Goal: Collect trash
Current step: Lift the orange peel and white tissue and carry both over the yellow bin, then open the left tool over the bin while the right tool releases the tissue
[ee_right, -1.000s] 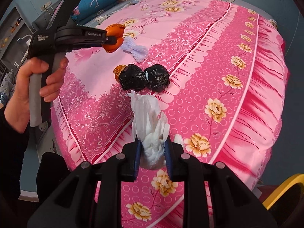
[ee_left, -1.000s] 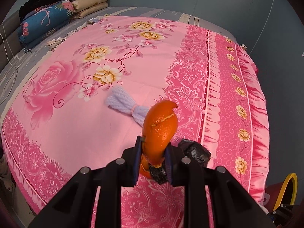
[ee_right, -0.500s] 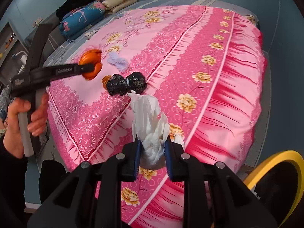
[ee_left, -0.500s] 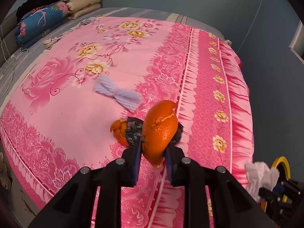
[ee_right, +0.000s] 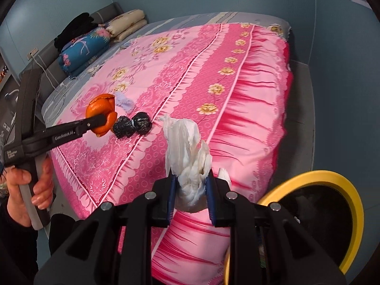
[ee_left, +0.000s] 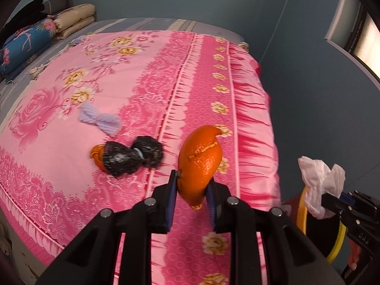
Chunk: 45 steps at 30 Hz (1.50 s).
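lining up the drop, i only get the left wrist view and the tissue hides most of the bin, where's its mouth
Observer: The right wrist view shows the yellow-rimmed bin low on the floor beside the bed, its dark mouth open, at the lower right of the right gripper.
Operator: is the tissue over it
Observer: Apparently not. The tissue clamped there sits against the pink bedspread, left of the rim.
Operator: how's my peel held, seen from the side
Observer: The left gripper pinches the orange peel across its lower half; the curled top stands above the fingers.
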Each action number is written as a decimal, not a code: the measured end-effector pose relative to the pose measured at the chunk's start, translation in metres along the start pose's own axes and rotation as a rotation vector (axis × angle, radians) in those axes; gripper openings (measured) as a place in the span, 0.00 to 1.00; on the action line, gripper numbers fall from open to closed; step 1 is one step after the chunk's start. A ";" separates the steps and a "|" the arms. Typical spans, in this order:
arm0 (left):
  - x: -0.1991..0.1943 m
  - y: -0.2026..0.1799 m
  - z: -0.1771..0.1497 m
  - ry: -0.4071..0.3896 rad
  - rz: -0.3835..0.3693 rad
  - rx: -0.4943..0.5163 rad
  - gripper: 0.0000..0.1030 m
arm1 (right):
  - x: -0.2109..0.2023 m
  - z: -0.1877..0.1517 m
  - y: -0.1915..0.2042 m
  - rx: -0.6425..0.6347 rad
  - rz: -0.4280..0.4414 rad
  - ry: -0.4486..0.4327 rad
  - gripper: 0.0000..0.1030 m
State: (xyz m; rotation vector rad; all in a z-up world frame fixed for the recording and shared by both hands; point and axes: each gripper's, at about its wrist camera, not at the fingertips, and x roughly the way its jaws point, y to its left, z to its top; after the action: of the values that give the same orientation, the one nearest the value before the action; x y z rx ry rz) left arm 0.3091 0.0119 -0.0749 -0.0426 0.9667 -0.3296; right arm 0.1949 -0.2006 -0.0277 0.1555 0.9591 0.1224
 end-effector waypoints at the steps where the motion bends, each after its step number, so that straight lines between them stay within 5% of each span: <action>1: -0.001 -0.008 -0.002 0.000 -0.010 0.009 0.21 | -0.005 -0.001 -0.005 0.009 -0.005 -0.006 0.21; 24: -0.016 -0.161 -0.048 0.021 -0.253 0.199 0.21 | -0.083 -0.036 -0.100 0.211 -0.152 -0.086 0.22; 45: -0.005 -0.246 -0.091 0.094 -0.325 0.339 0.24 | -0.120 -0.078 -0.170 0.377 -0.168 -0.157 0.26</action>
State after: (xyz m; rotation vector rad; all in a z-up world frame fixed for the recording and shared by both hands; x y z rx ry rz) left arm 0.1695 -0.2103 -0.0779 0.1271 0.9858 -0.7969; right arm 0.0682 -0.3819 -0.0071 0.4236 0.8269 -0.2247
